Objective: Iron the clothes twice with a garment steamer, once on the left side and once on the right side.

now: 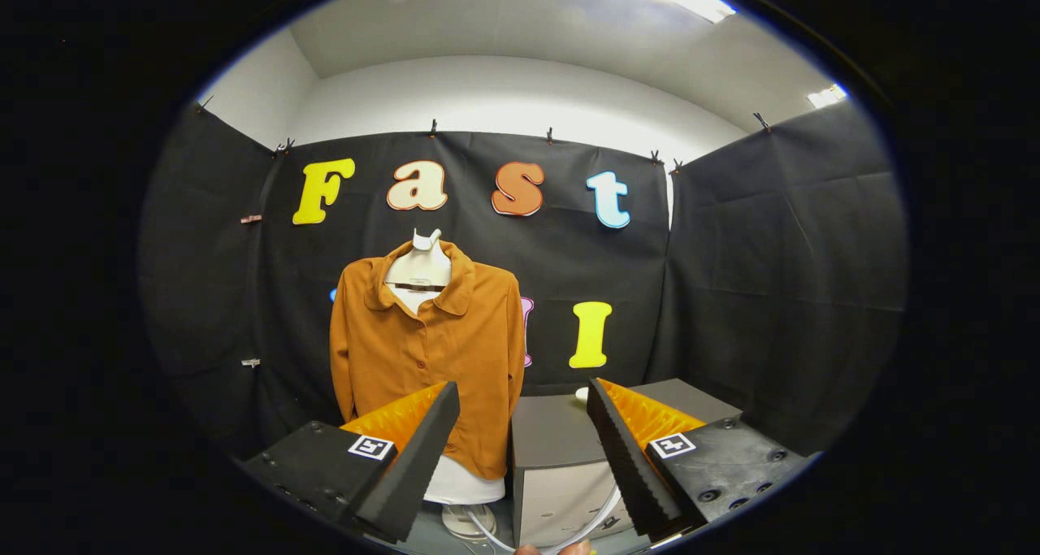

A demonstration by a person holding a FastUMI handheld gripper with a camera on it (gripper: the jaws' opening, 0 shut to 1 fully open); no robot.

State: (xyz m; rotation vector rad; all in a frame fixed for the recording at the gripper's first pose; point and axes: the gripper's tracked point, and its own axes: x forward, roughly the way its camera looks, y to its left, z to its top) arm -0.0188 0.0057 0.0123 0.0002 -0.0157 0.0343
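Already hung and waiting, an orange shirt (428,360) sits on a white bust form (418,264) beyond the tongs (522,413), at about 11 o'clock from the gap between the fingers. The tongs are released, spread wide with nothing between them. Just ahead, from 12 to 1 o'clock, stands a grey box (561,457), and a small white object (582,393) rests at its far edge; whether that is part of the steamer cannot be told. White tubing (597,516) loops down in front of the box, close to the fingers. By this view no ironing has begun: the step in hand looks like the approach to the steamer. The next move calls for finding and gripping its handle, then carrying it to the shirt's left side.
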